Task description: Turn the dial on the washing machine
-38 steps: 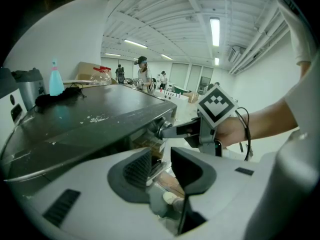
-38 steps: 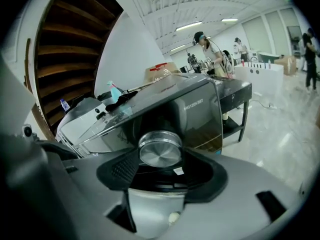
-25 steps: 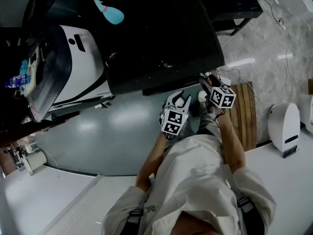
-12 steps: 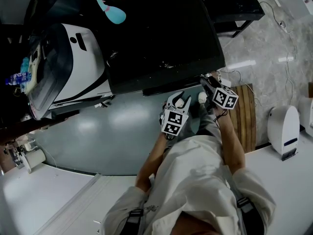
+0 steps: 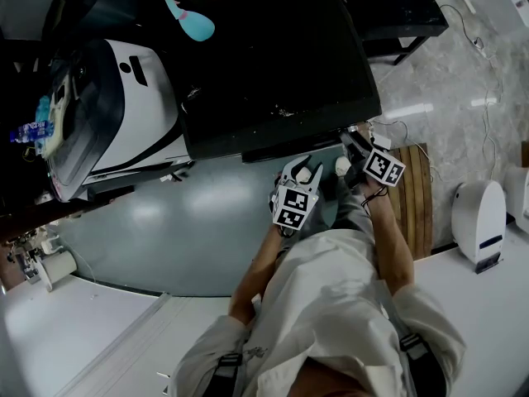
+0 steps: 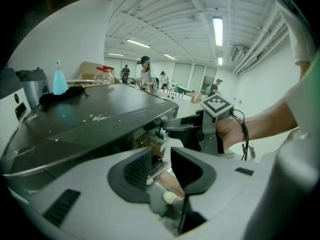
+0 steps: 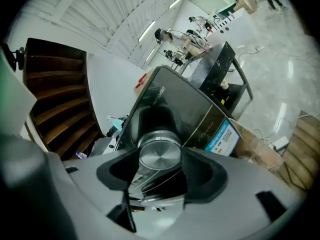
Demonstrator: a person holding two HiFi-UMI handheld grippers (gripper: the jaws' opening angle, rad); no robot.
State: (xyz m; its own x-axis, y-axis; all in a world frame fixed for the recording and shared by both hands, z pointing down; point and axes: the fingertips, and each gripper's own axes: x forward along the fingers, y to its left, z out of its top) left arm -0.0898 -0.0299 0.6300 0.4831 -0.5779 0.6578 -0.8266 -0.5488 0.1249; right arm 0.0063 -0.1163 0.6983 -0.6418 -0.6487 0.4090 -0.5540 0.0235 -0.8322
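The washing machine [image 5: 273, 64] is black with a flat dark top, and its control panel faces the person. In the right gripper view a round silver dial [image 7: 160, 153] sits on the panel. My right gripper [image 7: 159, 160] is shut on it, one dark pad pressing each side. From the head view the right gripper [image 5: 347, 141] reaches under the machine's front right corner. My left gripper [image 5: 302, 167] hangs just left of it, open, holding nothing. The left gripper view shows its own jaws [image 6: 160, 166] apart and the right gripper [image 6: 200, 129] at the panel edge.
A white appliance with a dark glass door [image 5: 116, 114] stands left of the machine. A blue bottle [image 5: 188, 19] lies on the machine's far end. Wooden slats [image 5: 413, 193], cables [image 5: 397, 126] and a white device [image 5: 479, 213] lie to the right. Black table [image 5: 397, 7] beyond.
The right gripper's marker cube has shifted slightly to the right and turned a little while its jaws stay at the dial. The left gripper has held still.
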